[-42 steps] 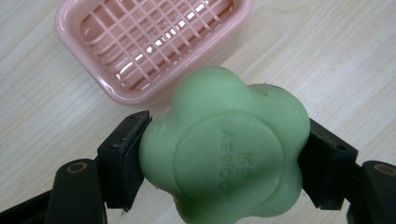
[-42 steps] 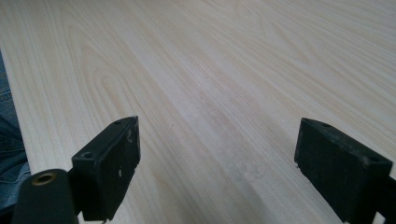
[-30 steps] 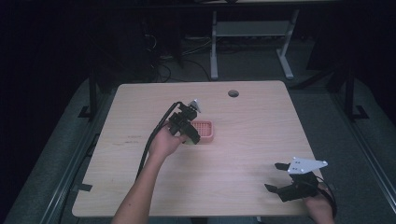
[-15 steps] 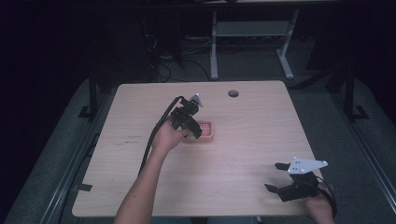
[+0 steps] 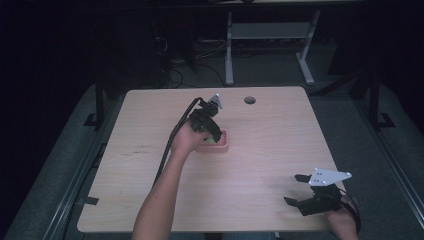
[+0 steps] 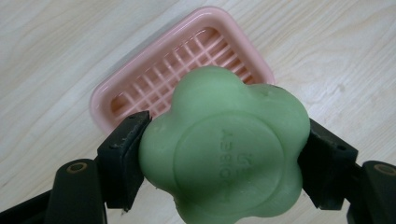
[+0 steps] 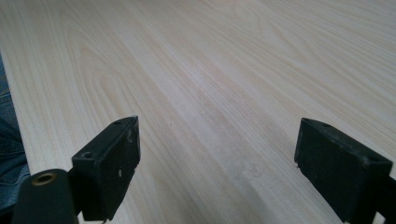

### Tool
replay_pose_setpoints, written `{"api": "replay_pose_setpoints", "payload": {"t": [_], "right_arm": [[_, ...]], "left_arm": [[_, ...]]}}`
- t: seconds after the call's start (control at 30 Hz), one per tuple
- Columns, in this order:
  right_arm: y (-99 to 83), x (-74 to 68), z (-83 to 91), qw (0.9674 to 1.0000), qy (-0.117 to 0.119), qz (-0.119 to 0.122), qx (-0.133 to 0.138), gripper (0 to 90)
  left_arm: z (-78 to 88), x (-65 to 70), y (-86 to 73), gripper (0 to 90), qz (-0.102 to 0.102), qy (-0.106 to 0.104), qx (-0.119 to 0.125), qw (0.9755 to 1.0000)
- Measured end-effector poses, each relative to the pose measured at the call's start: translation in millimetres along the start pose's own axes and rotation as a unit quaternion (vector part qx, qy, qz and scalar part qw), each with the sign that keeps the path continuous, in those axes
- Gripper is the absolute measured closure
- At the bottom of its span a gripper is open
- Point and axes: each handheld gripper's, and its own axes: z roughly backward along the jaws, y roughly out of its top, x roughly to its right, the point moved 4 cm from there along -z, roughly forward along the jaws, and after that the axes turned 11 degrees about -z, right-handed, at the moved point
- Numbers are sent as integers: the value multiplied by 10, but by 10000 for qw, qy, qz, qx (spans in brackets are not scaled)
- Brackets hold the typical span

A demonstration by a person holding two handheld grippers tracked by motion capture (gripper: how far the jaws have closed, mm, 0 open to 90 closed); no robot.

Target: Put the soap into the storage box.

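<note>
A green flower-shaped soap bar [image 6: 224, 149] is clamped between the two black jaws of my left gripper [image 6: 224, 172], which is shut on it. Just beyond and below it lies a pink slatted soap dish [image 6: 154, 79] on the wooden table. From above, the left gripper [image 5: 212, 132] hangs over the pink soap dish [image 5: 222, 146] near the table's middle. My right gripper [image 5: 296, 189] rests at the table's near right corner, jaws wide open with nothing between them; in its own view the right gripper [image 7: 217, 172] faces bare wood.
The light wooden table [image 5: 280, 150] has a round cable hole [image 5: 249, 100] near its far edge. A white metal frame [image 5: 265, 35] stands on the floor behind the table. The left gripper's black cable [image 5: 167, 150] trails along the forearm.
The left hand has carried the soap a little farther forward and right, so it now sits over the pink dish. The right gripper has stayed put.
</note>
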Motion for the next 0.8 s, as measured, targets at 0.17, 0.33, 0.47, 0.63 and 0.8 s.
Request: {"api": "replay_pose_setpoints", "payload": {"t": [0.17, 0.33, 0.47, 0.63, 0.8], "right_arm": [[0, 0, 1, 10000, 3, -8, 3, 138], [-1, 4, 0, 10000, 7, -17, 20, 138], [-1, 4, 3, 10000, 4, -17, 16, 137], [-1, 4, 4, 10000, 10, -22, 27, 138], [-2, 4, 5, 10000, 7, -27, 26, 138]], "left_arm": [[-76, -28, 42, 268, 126, -22, -28, 9999], [-147, -61, 66, 267, 203, -6, -45, 9998], [-186, -97, 82, 267, 202, 30, -77, 9998], [-234, -125, 91, 267, 280, 42, -146, 9995], [-274, -152, 104, 267, 273, 55, -177, 9995]]}}
